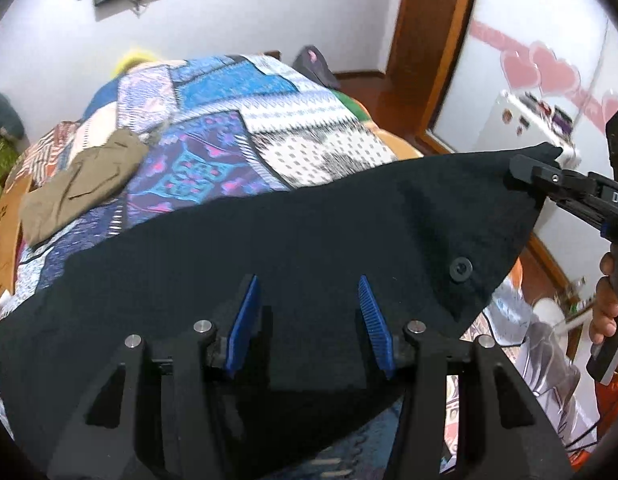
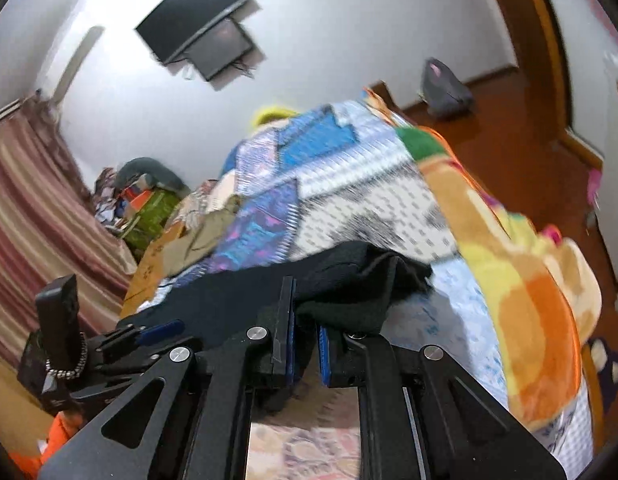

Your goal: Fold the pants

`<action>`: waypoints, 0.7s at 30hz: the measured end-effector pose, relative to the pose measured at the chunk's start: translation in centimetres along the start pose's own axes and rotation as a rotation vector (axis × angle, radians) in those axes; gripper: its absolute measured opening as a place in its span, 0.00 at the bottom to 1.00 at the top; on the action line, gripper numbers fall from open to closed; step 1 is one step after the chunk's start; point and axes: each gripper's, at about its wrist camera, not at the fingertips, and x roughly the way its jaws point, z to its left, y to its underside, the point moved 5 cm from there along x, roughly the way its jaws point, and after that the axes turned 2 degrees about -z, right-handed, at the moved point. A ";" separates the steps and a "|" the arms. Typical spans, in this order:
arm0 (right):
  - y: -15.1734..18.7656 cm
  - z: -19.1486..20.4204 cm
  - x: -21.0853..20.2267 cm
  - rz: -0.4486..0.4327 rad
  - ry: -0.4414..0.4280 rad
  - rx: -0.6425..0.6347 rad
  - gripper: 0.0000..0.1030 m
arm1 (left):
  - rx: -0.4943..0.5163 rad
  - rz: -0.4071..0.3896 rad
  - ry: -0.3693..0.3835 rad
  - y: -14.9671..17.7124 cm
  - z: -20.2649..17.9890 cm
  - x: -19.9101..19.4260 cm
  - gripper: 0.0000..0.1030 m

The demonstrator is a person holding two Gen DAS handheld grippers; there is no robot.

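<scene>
Black pants (image 1: 269, 240) hang lifted over the patchwork bed, a black button (image 1: 461, 268) showing near their right end. My right gripper (image 1: 525, 172) comes in from the right and is shut on the top right corner of the pants. In the right wrist view the black cloth (image 2: 349, 276) bunches between the right gripper's (image 2: 307, 320) closed blue pads. My left gripper (image 1: 309, 308) has its blue pads (image 1: 245, 320) apart, both inner faces bare, with the cloth spread beyond and below them. The left gripper (image 2: 149, 332) shows beside the cloth's left end.
A patchwork quilt (image 1: 229, 120) covers the bed. An olive garment (image 1: 81, 184) lies on its left side. An orange and yellow blanket (image 2: 529, 300) hangs off the right edge. A wooden door frame (image 1: 429, 40), a grey bag (image 2: 445, 88) on the floor and a brown cardboard box (image 1: 1, 232) stand around.
</scene>
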 end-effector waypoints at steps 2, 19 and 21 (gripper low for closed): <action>-0.8 1.8 0.3 -0.007 -0.021 -0.040 0.08 | -0.029 -0.028 -0.010 -0.1 1.4 -1.1 0.49; -1.3 18.7 8.4 0.081 -0.277 -0.339 0.08 | -0.345 -0.162 -0.243 6.8 17.5 -11.1 0.50; -0.5 20.8 10.1 0.117 -0.325 -0.360 0.08 | -0.395 -0.160 -0.278 8.7 19.4 -12.4 0.50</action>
